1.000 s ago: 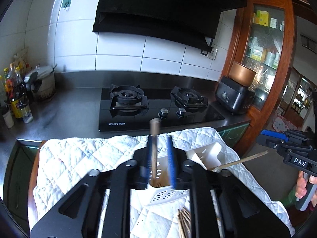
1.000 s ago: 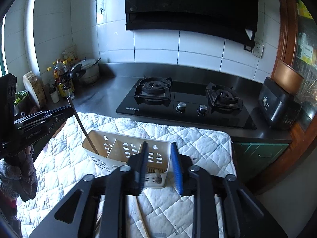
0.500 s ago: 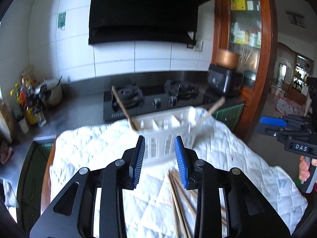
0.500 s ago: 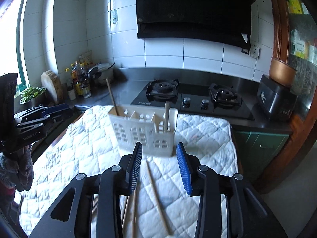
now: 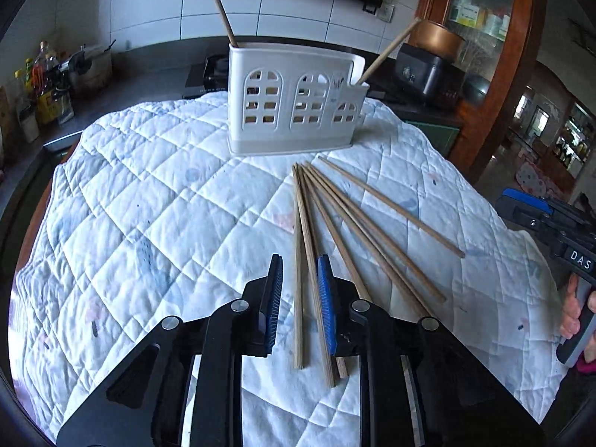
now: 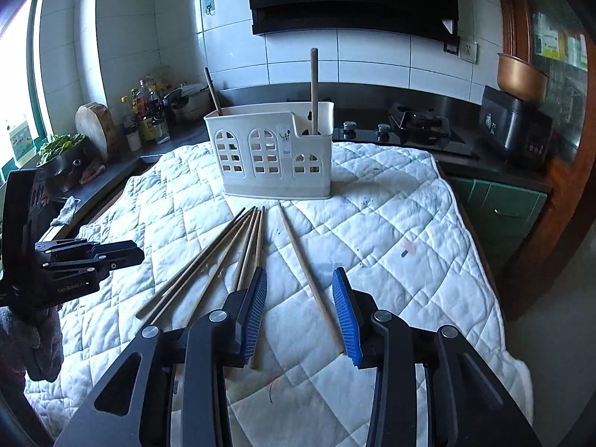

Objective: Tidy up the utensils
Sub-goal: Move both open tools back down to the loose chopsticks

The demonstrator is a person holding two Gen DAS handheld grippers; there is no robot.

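A white slotted utensil holder (image 5: 294,104) (image 6: 275,156) stands on the quilted cloth (image 5: 149,193) with two wooden sticks leaning in it. Several loose chopsticks (image 5: 357,223) (image 6: 223,260) fan out on the cloth in front of it. My left gripper (image 5: 300,260) hangs low over the near ends of two chopsticks (image 5: 303,246). Its jaws are closing around them, and a gap still shows on the left side. My right gripper (image 6: 301,272) is open astride a single chopstick (image 6: 309,279) that lies apart from the bundle. Each gripper shows at the edge of the other's view (image 5: 558,231) (image 6: 93,257).
Behind the cloth run a steel counter and a black gas hob (image 6: 417,130). Bottles and a pot (image 6: 149,111) stand at the back left, a black cooker (image 6: 514,126) at the back right. A wooden glass cabinet (image 5: 480,18) stands at the right. The cloth falls away at its right edge.
Both grippers left a wooden stick in the holder, drew back and sank to the loose chopsticks. The holder now looks farther off, and the left jaws have narrowed.
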